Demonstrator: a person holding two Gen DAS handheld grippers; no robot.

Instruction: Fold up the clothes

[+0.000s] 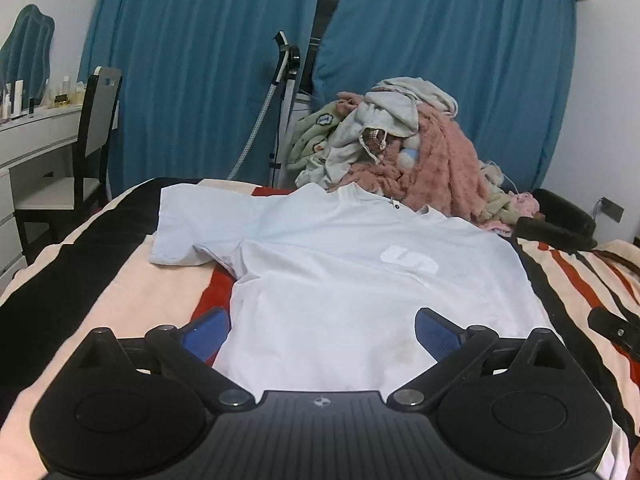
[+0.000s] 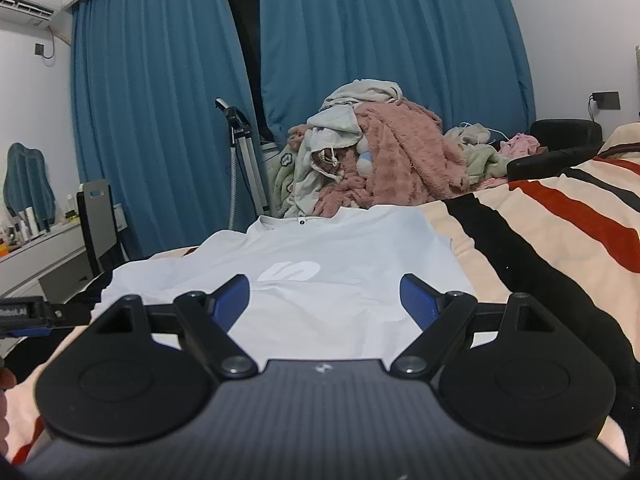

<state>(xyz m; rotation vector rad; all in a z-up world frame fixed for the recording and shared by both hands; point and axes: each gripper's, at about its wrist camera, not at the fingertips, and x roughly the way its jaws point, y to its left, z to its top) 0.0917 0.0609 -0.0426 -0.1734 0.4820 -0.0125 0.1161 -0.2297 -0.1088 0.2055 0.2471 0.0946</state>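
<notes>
Right now your left gripper (image 1: 322, 330) hangs with its blue-padded jaws spread wide and empty over the hem of the pale, short-sleeved T-shirt (image 1: 340, 280), which lies flat on the striped cream, black and red blanket (image 1: 120, 292). Your right gripper (image 2: 325, 300) is likewise spread, pinching nothing, above the same shirt's lower half. Only the left view shows the outstretched sleeve (image 1: 180, 232) at the shirt's left side; the right view hides it behind the fingers. Farther off, a heap of pink, grey and green clothes (image 1: 400, 144) sits before blue curtains (image 1: 200, 72); only the right view shows the wall-mounted air conditioner (image 2: 26, 10).
</notes>
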